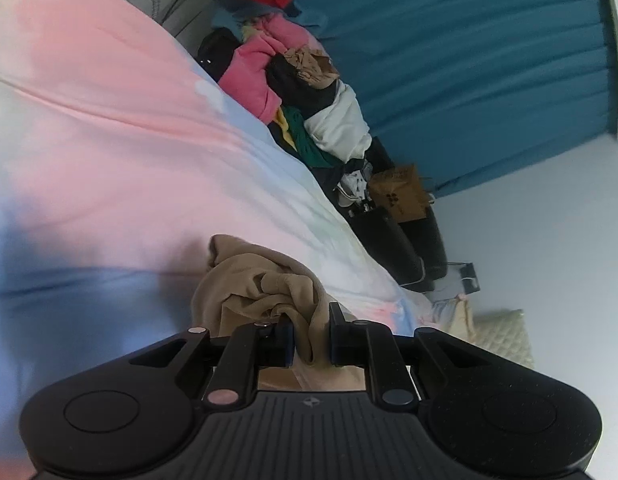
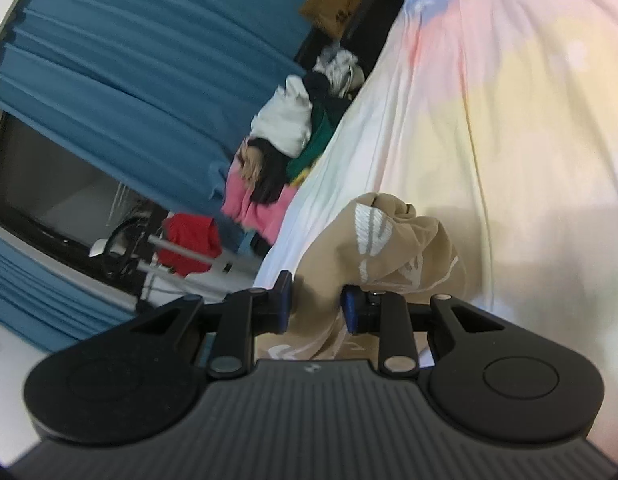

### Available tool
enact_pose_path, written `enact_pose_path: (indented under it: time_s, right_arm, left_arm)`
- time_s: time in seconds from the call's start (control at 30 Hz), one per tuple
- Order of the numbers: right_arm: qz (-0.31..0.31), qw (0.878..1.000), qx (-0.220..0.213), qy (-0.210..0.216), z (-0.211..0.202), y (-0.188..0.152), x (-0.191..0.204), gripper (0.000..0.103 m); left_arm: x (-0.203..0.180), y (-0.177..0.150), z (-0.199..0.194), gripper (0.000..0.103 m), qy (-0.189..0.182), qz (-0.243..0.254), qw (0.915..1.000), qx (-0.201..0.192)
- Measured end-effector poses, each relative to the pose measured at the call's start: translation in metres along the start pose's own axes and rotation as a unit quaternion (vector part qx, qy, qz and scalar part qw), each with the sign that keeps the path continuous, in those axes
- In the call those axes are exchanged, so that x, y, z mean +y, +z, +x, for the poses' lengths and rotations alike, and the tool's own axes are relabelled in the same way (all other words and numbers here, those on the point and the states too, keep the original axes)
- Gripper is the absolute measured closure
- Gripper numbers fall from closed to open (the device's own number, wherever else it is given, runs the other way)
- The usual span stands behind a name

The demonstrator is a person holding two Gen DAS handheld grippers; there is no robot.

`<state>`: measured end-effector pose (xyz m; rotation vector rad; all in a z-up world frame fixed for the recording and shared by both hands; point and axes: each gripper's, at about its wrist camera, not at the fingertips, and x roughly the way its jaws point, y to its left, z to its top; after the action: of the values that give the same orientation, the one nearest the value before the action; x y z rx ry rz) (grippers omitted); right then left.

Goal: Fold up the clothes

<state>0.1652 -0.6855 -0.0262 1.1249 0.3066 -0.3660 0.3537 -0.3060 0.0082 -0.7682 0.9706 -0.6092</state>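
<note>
- My left gripper (image 1: 311, 334) is clamped on a fold of the tan garment (image 1: 261, 284); the cloth passes between the blue-faced pads and hangs below them.
- My right gripper (image 2: 315, 304) grips another part of the same tan garment (image 2: 389, 240), with cloth bunched between its pads.
- The garment is crumpled, not spread flat; it rises ahead of each gripper as a lump above the pastel bedsheet (image 1: 109, 120). Its long axis cannot be told while it is bunched like this.
- In the right wrist view, a white printed mark (image 2: 371, 228) on the garment faces the camera.
- A pile of mixed clothes (image 1: 301, 92) lies along the far edge of the bed, well apart from the tan garment, before a blue curtain (image 1: 469, 60).
- Both views are tilted and motion-blurred.
</note>
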Motion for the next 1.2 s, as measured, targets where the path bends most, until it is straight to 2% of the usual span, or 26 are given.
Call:
enact_pose_path:
  time_s: [0.07,0.2,0.3,0.4,0.47,0.5,0.53,0.6,0.67,0.73,0.8,0.9,0.97,1.03,1.07,1.13,1.2]
  right_arm:
    - [-0.007,1.0,-0.006,-0.008,0.011,-0.005,-0.018,0.074]
    - [-0.003,1.0,0.0,-0.026,0.027,-0.031,-0.051,0.074]
    - [0.018,0.999,-0.007,-0.033,0.013,-0.055,-0.074,0.074]
    - [0.051,0.997,-0.003,-0.051,-0.004,-0.086,-0.097,0.074]
    - [0.066,0.995,0.003,-0.073,-0.011,-0.103,-0.111,0.072]
    - [0.07,0.994,0.006,-0.081,-0.012,-0.109,-0.117,0.072]
    - [0.073,0.994,0.008,-0.085,-0.012,-0.112,-0.12,0.07]
    - [0.074,0.993,0.015,-0.089,-0.014,-0.107,-0.118,0.067]
    - [0.061,0.992,0.034,-0.108,-0.018,-0.101,-0.107,0.062]
    - [0.032,0.986,0.059,-0.151,-0.027,-0.096,-0.092,0.052]
    - [0.012,0.982,0.068,-0.176,-0.042,-0.091,-0.078,0.051]
    - [-0.018,0.984,0.06,-0.169,-0.073,-0.086,-0.052,0.051]
    - [-0.054,0.984,0.054,-0.161,-0.096,-0.086,-0.031,0.051]
    - [-0.095,0.984,0.045,-0.146,-0.12,-0.086,-0.008,0.048]
    - [-0.117,0.983,0.041,-0.138,-0.132,-0.087,0.003,0.045]
    - [-0.159,0.98,0.028,-0.118,-0.158,-0.089,0.027,0.027]
    - [-0.199,0.976,0.007,-0.091,-0.187,-0.097,0.048,0.017]
  left_arm:
    - [0.012,-0.001,0.022,0.086,0.011,0.013,0.9998,0.007]
    - [0.054,-0.014,0.033,0.085,0.018,0.037,0.9983,0.042]
    - [0.086,-0.028,0.028,0.082,0.019,0.045,0.9965,0.067]
    - [0.11,-0.042,0.019,0.082,0.043,0.063,0.9944,0.073]
    - [0.123,-0.049,0.014,0.078,0.061,0.08,0.9923,0.071]
    - [0.127,-0.052,0.013,0.07,0.069,0.091,0.991,0.069]
    - [0.129,-0.055,0.01,0.066,0.076,0.104,0.9895,0.067]
    - [0.121,-0.063,-0.001,0.066,0.09,0.128,0.986,0.058]
    - [0.11,-0.069,-0.012,0.061,0.102,0.151,0.982,0.049]
    - [0.09,-0.073,-0.029,0.046,0.101,0.176,0.9782,0.043]
    - [0.063,-0.077,-0.043,0.038,0.099,0.207,0.9727,0.036]
    - [0.025,-0.083,-0.071,0.023,0.098,0.245,0.9642,0.024]
    - [0.003,-0.089,-0.095,0.019,0.098,0.267,0.9586,0.014]
    - [-0.017,-0.098,-0.127,0.01,0.095,0.29,0.9522,-0.001]
    - [-0.025,-0.104,-0.144,0.007,0.092,0.3,0.9494,-0.012]
    - [-0.042,-0.116,-0.176,0.006,0.083,0.319,0.9436,-0.03]
    - [-0.054,-0.128,-0.207,0.004,0.07,0.336,0.9384,-0.038]
